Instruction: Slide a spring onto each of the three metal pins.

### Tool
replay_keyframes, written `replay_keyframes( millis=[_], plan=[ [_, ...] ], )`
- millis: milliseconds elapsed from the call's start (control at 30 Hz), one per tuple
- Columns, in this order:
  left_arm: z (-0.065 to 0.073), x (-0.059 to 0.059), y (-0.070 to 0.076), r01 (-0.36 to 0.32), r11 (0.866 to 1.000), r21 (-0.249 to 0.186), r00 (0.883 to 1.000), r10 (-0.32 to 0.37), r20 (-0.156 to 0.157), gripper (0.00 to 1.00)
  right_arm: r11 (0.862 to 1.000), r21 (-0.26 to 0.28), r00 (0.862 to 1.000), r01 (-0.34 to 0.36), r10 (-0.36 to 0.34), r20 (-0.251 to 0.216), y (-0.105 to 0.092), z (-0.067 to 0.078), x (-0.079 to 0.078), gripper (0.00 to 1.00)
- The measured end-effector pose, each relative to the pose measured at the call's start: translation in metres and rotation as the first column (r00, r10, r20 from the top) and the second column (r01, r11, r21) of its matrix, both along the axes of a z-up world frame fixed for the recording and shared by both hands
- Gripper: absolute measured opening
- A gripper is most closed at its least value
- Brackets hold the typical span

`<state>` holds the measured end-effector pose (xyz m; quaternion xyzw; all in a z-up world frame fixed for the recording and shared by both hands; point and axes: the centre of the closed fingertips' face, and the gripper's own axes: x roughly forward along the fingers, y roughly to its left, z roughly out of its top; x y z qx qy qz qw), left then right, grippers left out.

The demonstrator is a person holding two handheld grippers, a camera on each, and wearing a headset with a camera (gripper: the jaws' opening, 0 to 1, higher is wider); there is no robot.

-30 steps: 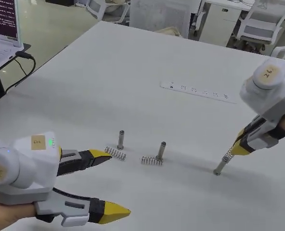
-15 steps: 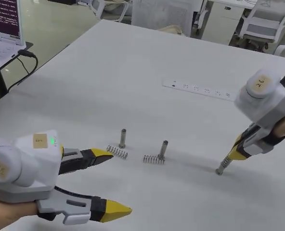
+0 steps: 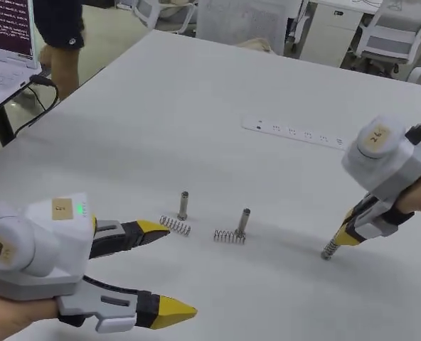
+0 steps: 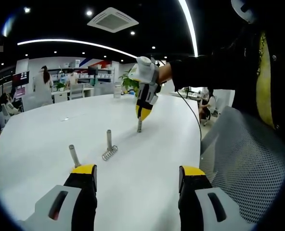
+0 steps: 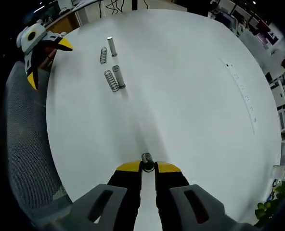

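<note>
Right gripper (image 3: 342, 238) lower, fingers pinching spring (image 3: 331, 248) lengthwise down upright pin (image 3: 326, 255); left gripper (image 3: 180, 270) fingers wide.

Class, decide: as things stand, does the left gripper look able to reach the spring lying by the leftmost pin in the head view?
Probably yes: the left gripper is open, and only bare table lies between its jaws and that spring.

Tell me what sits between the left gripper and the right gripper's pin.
Head view: near pin with a loose spring at its foot, then middle pin with a second spring alongside. Beyond, right gripper pinches the third spring.
</note>
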<state>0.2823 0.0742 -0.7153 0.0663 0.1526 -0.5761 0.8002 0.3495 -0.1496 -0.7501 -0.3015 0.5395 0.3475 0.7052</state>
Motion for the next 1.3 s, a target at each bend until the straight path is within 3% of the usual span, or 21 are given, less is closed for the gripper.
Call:
replay_keyframes(
  millis=[500,633,1300],
  plan=[
    [0.002,0.000,0.001,-0.002,1.000,0.002,1.000,0.002,0.003,0.65,1.000,0.000,1.000,0.003,-0.003,-0.009,0.000,-0.005,-0.004,0.07],
    [0.002,0.000,0.001,-0.003,1.000,0.002,1.000,0.003,0.003,0.64,0.999,0.043,1.000,0.022,-0.021,-0.020,0.007,-0.004,-0.005,0.07],
    [0.002,0.000,0.001,-0.003,1.000,0.000,1.000,0.003,0.002,0.64,1.000,0.027,1.000,-0.015,0.016,-0.007,0.020,-0.005,-0.003,0.08]
  ],
)
